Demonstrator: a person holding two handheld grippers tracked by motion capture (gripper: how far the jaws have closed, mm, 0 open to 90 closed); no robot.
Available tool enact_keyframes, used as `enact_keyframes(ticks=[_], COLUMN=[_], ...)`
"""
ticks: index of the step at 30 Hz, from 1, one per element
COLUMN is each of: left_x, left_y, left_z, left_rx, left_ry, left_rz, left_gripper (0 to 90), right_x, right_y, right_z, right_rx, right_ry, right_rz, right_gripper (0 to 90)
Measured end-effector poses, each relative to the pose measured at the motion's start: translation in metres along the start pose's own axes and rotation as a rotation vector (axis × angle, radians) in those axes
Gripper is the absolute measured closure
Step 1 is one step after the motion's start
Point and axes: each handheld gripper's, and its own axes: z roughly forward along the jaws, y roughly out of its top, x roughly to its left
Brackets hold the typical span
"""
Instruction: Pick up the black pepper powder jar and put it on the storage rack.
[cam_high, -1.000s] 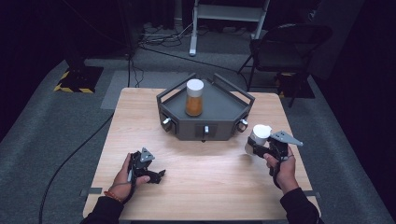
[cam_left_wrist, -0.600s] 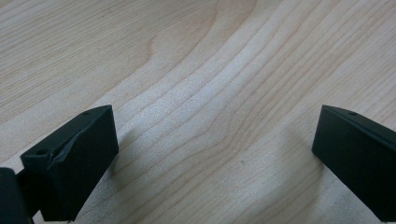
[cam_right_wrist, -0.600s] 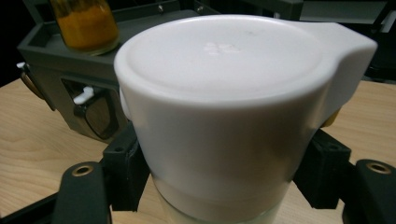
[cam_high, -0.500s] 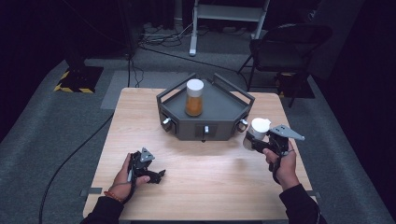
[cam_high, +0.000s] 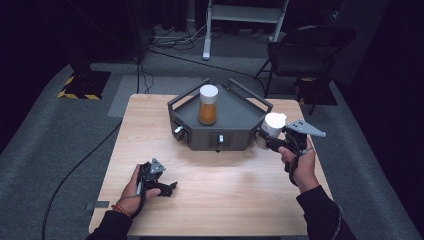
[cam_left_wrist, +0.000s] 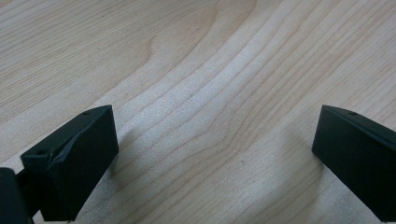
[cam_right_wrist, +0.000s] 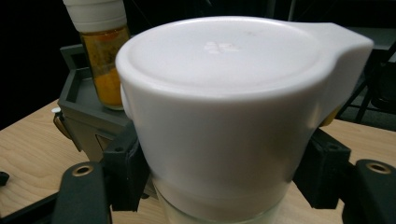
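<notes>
Right gripper (cam_high: 267, 141) is lifting off the table (cam_high: 225, 200) with the white-lidded jar (cam_high: 274, 125) clamped between its jaws, and it is moving up and inward toward the dark grey tray stand (cam_high: 220, 132). In the high view the jar is now sitting just beside the stand's right front corner, higher in frame than a second ago, when it was lower and further out to the right. The right hand (cam_high: 300, 162) and forearm are following, reaching further forward over the table edge.
</notes>
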Motion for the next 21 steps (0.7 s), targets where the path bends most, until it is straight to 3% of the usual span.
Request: enact_keyframes(ticks=[9, 21], left_x=[0.000, 0.000], left_y=[0.000, 0.000], left_z=[0.000, 0.000], left_rx=[0.000, 0.000], left_ry=[0.000, 0.000], left_rz=[0.000, 0.000], left_gripper=[0.4, 0.4], right_x=[0.012, 0.011], right_y=[0.019, 0.031], right_z=[0.013, 0.034], right_rx=[-0.014, -0.041], right_ry=[-0.021, -0.032], right_rz=[-0.018, -0.028], right_gripper=[30.0, 30.0])
